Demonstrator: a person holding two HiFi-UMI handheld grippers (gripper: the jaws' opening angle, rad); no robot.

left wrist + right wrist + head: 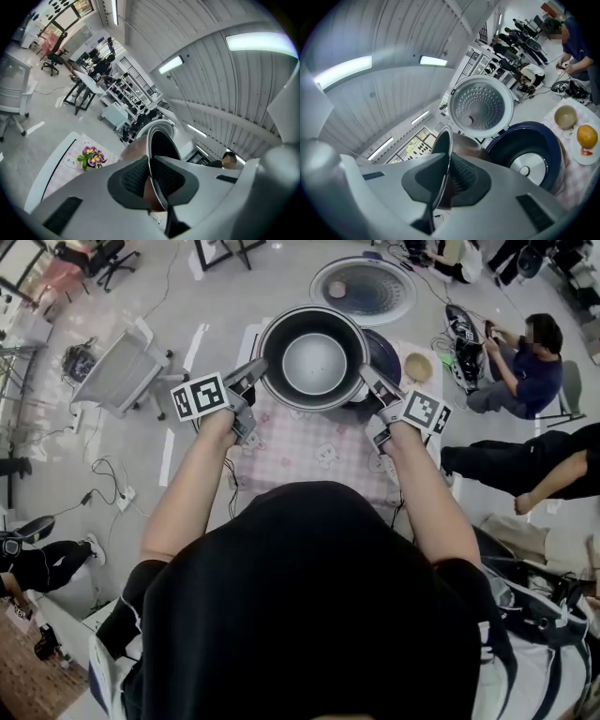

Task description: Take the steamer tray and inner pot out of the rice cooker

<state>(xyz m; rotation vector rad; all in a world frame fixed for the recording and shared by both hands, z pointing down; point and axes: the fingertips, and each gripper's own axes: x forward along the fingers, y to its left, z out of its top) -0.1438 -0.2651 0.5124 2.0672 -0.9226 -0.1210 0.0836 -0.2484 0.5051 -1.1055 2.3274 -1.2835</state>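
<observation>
You hold inner pot (314,360) up, clear of rice cooker (386,349). Left gripper (251,373) clamped on one side of rim, right gripper (372,381) on other. Next you set pot down flat on table (300,454), slowly

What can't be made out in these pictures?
- Dark blue rice cooker: head view, mostly hidden under the lifted dark round metal inner pot.
- Steamer tray: recognisable in no view.
- Near end of the pink checked tablecloth: head view, covered by the person's black hood.
- Red bits beside the orange on the white plate: right gripper view, too small to name.
</observation>
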